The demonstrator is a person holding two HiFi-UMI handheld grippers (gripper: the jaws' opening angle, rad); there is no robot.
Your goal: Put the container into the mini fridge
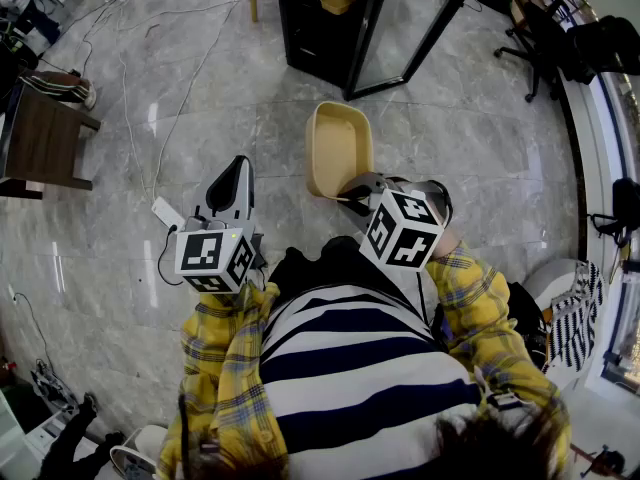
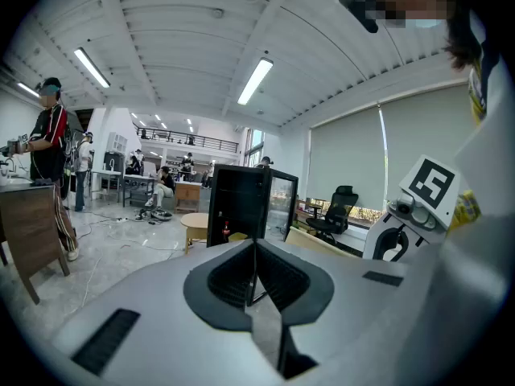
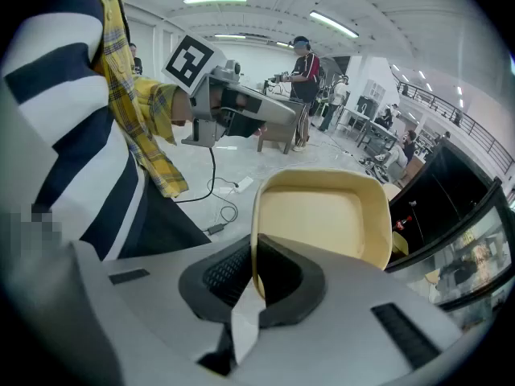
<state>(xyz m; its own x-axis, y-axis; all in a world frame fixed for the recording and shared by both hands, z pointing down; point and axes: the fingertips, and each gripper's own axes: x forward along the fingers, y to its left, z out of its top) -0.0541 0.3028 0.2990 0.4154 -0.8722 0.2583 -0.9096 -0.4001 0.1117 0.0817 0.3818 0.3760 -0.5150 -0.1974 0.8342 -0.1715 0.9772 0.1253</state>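
Observation:
A pale yellow tray-like container (image 1: 338,146) hangs in front of the person, held by its near rim. My right gripper (image 1: 352,196) is shut on that rim; in the right gripper view the container (image 3: 326,215) fills the middle and its edge sits between the jaws of the right gripper (image 3: 256,276). The black mini fridge (image 1: 330,18) stands ahead with its glass door (image 1: 415,33) swung open; a yellow object lies inside. My left gripper (image 1: 235,173) is shut and holds nothing. In the left gripper view the left gripper (image 2: 254,273) points at the mini fridge (image 2: 241,203).
A dark wooden table (image 1: 40,138) stands at the left. Cables (image 1: 140,98) and a white adapter (image 1: 166,211) lie on the grey marble floor. An office chair (image 1: 540,38) is at the far right. People stand and sit further back in the room (image 2: 52,151).

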